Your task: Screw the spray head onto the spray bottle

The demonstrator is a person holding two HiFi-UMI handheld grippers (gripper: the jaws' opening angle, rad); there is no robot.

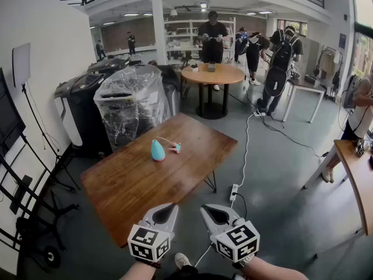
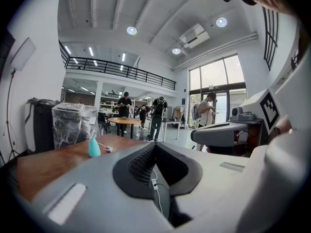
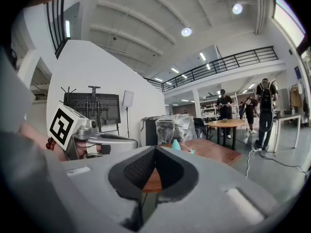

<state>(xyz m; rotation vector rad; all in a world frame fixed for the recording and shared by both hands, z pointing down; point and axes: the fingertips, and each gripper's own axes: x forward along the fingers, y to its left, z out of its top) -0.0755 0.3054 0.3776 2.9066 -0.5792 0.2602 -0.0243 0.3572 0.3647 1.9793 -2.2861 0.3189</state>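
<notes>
Both tools sat nearest the camera, off the table's near edge. The left gripper [image 1: 166, 213] had its jaws closed together on nothing, and the right gripper [image 1: 214, 214] was the same, shut and empty. Each pointed slightly down toward the table, well short of the parts.

Next out was the brown rectangular wooden table [image 1: 134, 182]. Toward its far side stood the small teal teardrop-shaped plastic bottle [image 1: 158, 150], upright. Just beside it, to its right, lay the small pale teal-and-pink spray head [image 1: 176, 147] with its thin dip tube arcing toward the bottle. Whether they touched could not be told.

The bottle looked light, rigid and smooth. Its tapered top would likely slip out of a grip, so it is better taken low on the wide belly. The head looked tiny and light, with a bendy tube. It should be pinched on its body or collar, not on the tube.

Behind the table stood a clear-plastic-wrapped grey bin [image 1: 131, 104], then a round wooden table [image 1: 213, 74] with people standing around it.
</notes>
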